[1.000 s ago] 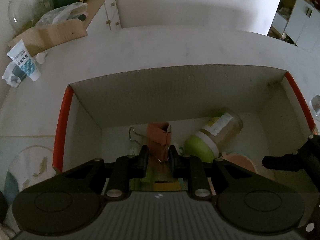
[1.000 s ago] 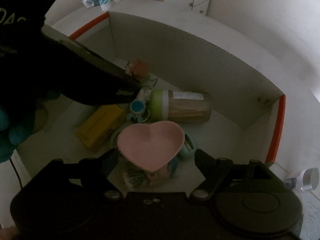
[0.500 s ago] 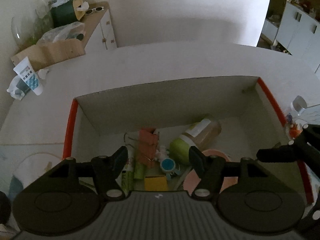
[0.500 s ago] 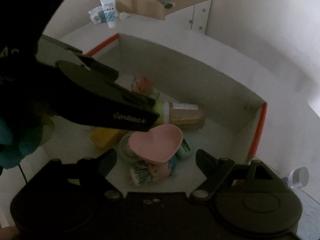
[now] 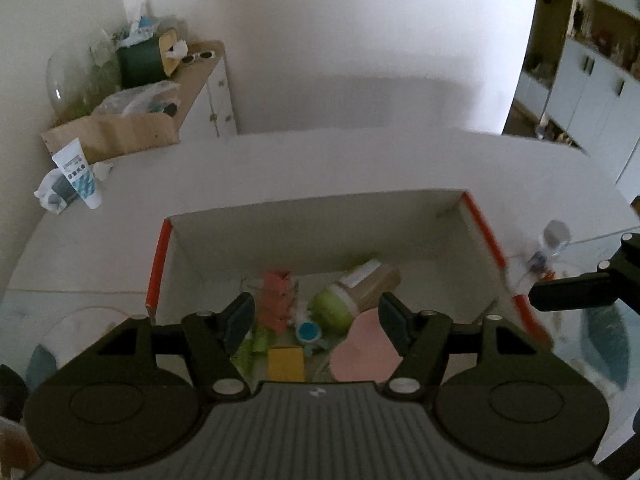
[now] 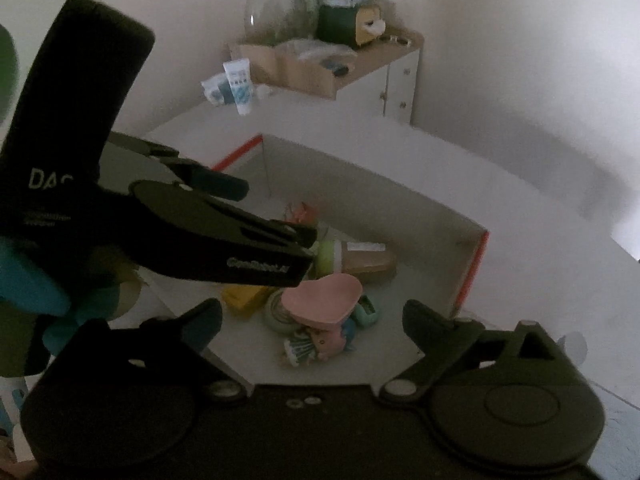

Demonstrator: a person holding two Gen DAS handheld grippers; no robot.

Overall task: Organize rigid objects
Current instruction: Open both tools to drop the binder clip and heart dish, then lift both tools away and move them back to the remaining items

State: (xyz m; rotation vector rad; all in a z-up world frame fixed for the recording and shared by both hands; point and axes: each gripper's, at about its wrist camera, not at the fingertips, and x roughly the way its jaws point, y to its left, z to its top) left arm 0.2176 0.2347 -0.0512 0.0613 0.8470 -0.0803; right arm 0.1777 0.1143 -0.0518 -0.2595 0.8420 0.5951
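A white cardboard box (image 5: 400, 216) with orange edges stands on the table and holds several items: a jar with a green lid (image 5: 352, 292), a pink heart-shaped dish (image 5: 362, 356), an orange binder clip (image 5: 276, 300), a yellow block (image 5: 285, 364) and a small blue-capped item (image 5: 309, 331). My left gripper (image 5: 316, 316) is open and empty above the box's near side. My right gripper (image 6: 312, 316) is open and empty above the box (image 6: 380, 188), over the pink dish (image 6: 320, 298) and the jar (image 6: 356, 260). The left gripper's body (image 6: 224, 248) crosses the right wrist view.
A white tube (image 5: 78, 176) stands at the table's far left by crumpled wrappers. A cluttered cabinet (image 5: 192, 84) stands behind it. A small clear bottle (image 5: 554, 240) lies right of the box. A patterned plate (image 5: 60, 344) lies left of the box.
My left gripper opened, letting go of the orange binder clip, which now lies in the box. Both grippers rose and pulled back from the box.
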